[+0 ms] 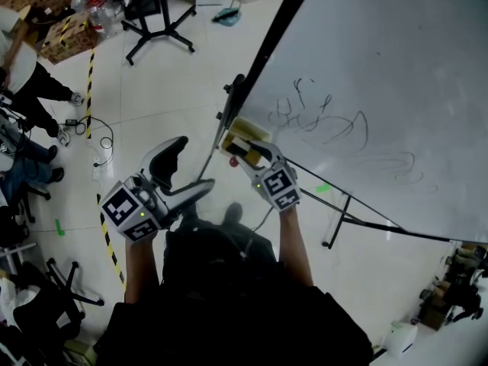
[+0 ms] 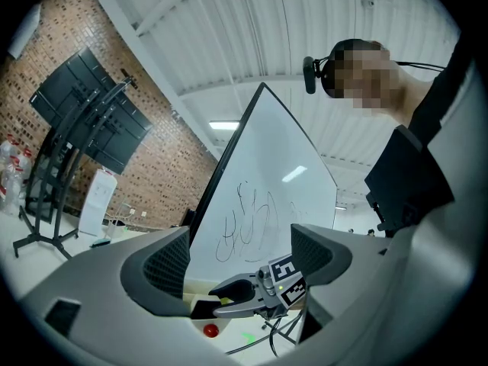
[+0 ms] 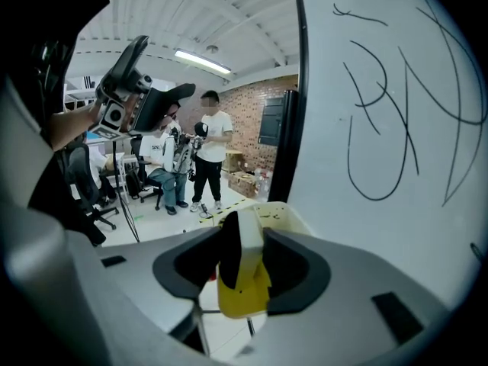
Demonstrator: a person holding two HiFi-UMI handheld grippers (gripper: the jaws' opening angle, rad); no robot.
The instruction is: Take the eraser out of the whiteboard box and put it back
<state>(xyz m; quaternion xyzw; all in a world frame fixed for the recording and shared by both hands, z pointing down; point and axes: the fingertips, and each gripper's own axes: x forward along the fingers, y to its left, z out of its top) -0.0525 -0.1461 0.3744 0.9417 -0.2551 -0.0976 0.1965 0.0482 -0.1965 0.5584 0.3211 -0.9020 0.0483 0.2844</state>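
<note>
Floor (image 1: 175, 90): glossy white, marked with black-yellow hazard tape (image 1: 90, 90). Far wall (image 2: 160, 166): red brick. Ceiling (image 2: 229, 36): white, corrugated, with strip light (image 3: 202, 62).

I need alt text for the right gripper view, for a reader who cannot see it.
The right hand-held gripper holds a yellow, white and black eraser upright between its jaws, just in front of the cream whiteboard box. At right is the whiteboard with dark scribbles; at left the left hand-held gripper appears high up, with people farther back.

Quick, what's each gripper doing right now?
Left gripper: open, empty.
Right gripper: closed on the yellow-and-white block eraser.
</note>
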